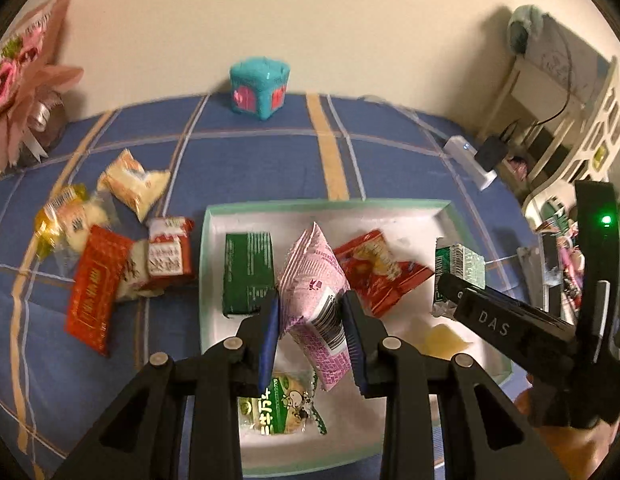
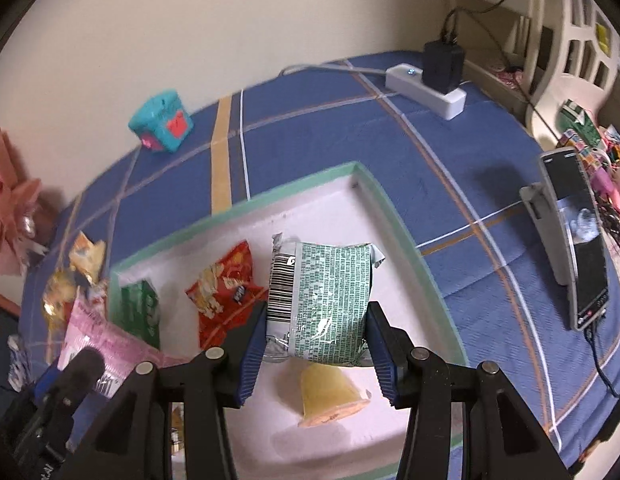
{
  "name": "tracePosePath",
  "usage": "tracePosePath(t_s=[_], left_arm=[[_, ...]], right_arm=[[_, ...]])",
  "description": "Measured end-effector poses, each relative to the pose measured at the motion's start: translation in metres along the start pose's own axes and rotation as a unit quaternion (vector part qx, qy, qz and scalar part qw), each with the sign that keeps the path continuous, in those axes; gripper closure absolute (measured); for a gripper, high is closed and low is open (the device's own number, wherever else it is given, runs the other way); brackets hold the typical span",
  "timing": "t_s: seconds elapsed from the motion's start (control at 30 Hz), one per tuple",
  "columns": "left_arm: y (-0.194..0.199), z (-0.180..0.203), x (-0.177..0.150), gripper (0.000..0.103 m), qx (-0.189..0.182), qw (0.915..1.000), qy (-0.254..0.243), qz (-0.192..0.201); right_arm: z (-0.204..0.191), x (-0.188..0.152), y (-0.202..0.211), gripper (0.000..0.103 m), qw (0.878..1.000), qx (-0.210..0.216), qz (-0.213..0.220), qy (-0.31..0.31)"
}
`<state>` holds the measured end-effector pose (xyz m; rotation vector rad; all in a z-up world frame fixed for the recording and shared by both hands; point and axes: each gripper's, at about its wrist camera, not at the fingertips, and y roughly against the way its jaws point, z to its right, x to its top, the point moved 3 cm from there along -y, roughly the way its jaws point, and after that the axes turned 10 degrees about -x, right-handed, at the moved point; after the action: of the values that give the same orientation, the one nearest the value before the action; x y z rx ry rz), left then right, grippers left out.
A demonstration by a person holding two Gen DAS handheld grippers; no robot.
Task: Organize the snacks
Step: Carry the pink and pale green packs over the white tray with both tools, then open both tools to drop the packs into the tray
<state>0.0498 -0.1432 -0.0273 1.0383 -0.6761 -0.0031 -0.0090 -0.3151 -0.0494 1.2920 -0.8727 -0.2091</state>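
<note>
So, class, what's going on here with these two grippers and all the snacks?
A person is sorting snacks into a white tray on a blue cloth. The left gripper holds a pink packet above the tray; the right gripper holds a green-printed packet above it too. A green box, a red packet and a jelly cup already lie inside. Several snacks wait on the cloth beside it.
</note>
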Motion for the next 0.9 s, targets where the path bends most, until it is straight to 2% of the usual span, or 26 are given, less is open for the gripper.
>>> tracePosePath(t_s=[0.07, 0.2, 0.33, 0.5, 0.57, 0.63, 0.9], left_arm=[[-0.013, -0.004, -0.004, 0.071, 0.001, 1.0000, 0.004, -0.007], [-0.017, -0.007, -0.001, 0.070, -0.006, 0.9999, 0.009, 0.003], [-0.020, -0.011, 0.002, 0.068, 0.004, 0.9999, 0.013, 0.004], [-0.024, -0.021, 0.002, 0.062, 0.017, 0.9995, 0.026, 0.004], [-0.026, -0.023, 0.002, 0.058, 0.027, 0.9993, 0.024, 0.000], [-0.028, -0.024, 0.001, 0.056, 0.031, 0.9993, 0.021, -0.002], [-0.033, -0.009, -0.001, 0.048, 0.063, 0.9976, -0.026, -0.014]], right_arm=[[-0.004, -0.003, -0.009, 0.052, 1.000, -0.005, -0.009, 0.006], [-0.008, -0.008, -0.020, 0.052, 1.000, -0.008, -0.018, 0.014], [-0.007, -0.012, -0.028, 0.052, 0.999, -0.011, -0.033, 0.010], [-0.006, -0.015, -0.031, 0.051, 0.999, -0.014, -0.036, 0.008], [-0.007, -0.015, -0.032, 0.048, 0.999, -0.016, -0.038, 0.010], [-0.008, -0.015, -0.034, 0.037, 0.999, -0.016, -0.042, 0.012], [-0.004, -0.014, -0.029, 0.031, 0.998, -0.025, -0.050, 0.006]])
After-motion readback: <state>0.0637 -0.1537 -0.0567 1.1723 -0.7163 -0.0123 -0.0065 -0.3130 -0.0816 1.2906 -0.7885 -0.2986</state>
